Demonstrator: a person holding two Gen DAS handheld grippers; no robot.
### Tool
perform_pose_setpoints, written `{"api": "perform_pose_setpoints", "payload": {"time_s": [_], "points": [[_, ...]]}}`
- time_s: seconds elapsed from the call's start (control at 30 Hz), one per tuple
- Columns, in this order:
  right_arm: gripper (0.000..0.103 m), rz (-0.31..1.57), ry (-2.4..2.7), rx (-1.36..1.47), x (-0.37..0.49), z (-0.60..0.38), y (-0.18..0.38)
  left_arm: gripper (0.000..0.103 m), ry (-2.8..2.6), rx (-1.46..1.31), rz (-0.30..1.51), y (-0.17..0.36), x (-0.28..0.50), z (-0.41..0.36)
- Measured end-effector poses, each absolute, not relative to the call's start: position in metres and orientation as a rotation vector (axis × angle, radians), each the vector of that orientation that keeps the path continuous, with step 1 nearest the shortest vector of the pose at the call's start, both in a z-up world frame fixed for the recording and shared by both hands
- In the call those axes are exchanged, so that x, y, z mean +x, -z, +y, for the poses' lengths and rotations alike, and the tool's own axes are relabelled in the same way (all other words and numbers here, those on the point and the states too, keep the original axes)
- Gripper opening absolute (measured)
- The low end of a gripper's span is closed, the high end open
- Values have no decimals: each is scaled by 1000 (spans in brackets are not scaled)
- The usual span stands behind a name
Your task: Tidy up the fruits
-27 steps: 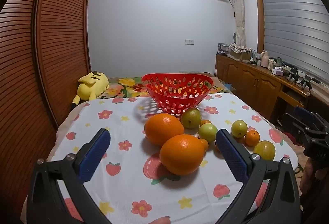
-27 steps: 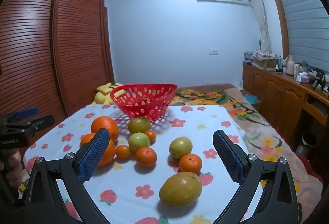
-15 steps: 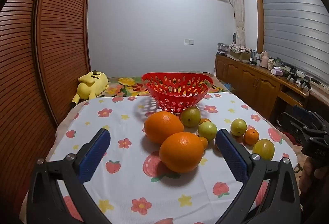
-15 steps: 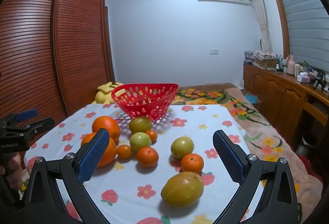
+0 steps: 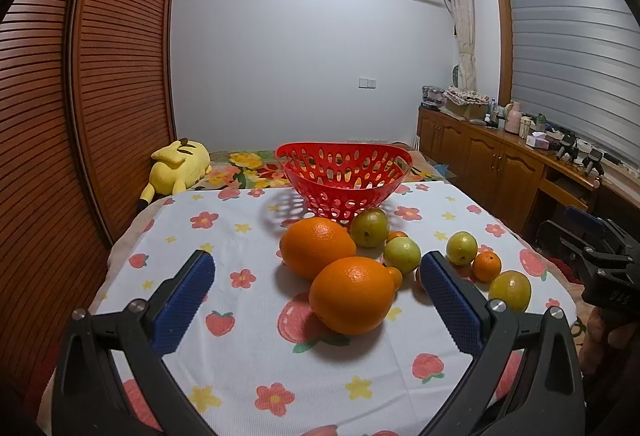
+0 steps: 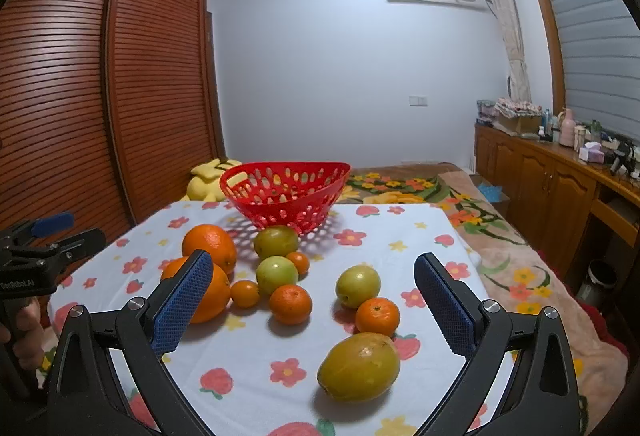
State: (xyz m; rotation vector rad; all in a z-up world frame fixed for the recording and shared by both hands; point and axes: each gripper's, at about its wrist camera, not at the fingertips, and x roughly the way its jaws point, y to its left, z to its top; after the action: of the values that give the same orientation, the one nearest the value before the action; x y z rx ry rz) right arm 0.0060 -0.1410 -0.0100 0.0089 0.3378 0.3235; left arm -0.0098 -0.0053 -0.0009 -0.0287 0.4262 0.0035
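The tabletop, under a flower-and-strawberry cloth, carries everything: at its far end stands the red basket, seemingly empty and ready to take fruit. In front of it lie two big oranges, the near orange touching the far orange — likely first picks, being closest. The left claw hovers wide, holding nothing, framing the near orange. The right claw, equally wide and bare, faces the yellow-green mango, then smaller tangerines and green fruits.
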Motion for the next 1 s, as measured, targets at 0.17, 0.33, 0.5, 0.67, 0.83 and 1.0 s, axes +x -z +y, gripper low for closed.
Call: {"api": "perform_pose_setpoints", "payload": {"time_s": [0.17, 0.33, 0.5, 0.67, 0.83, 1.0], "points": [[103, 339, -323, 8, 5, -137, 10, 103, 0, -32, 421, -3, -11, -3], [103, 338, -323, 7, 5, -137, 9, 103, -1, -30, 417, -4, -11, -3], [103, 339, -323, 8, 5, -137, 10, 103, -1, -29, 415, -5, -11, -3], [103, 339, -324, 8, 5, -137, 10, 103, -1, -29, 414, -5, -11, -4], [103, 339, -324, 6, 4, -134, 9, 103, -1, -29, 412, -6, -12, -3], [103, 339, -324, 5, 4, -134, 9, 103, 0, -28, 409, -8, -12, -3]]}}
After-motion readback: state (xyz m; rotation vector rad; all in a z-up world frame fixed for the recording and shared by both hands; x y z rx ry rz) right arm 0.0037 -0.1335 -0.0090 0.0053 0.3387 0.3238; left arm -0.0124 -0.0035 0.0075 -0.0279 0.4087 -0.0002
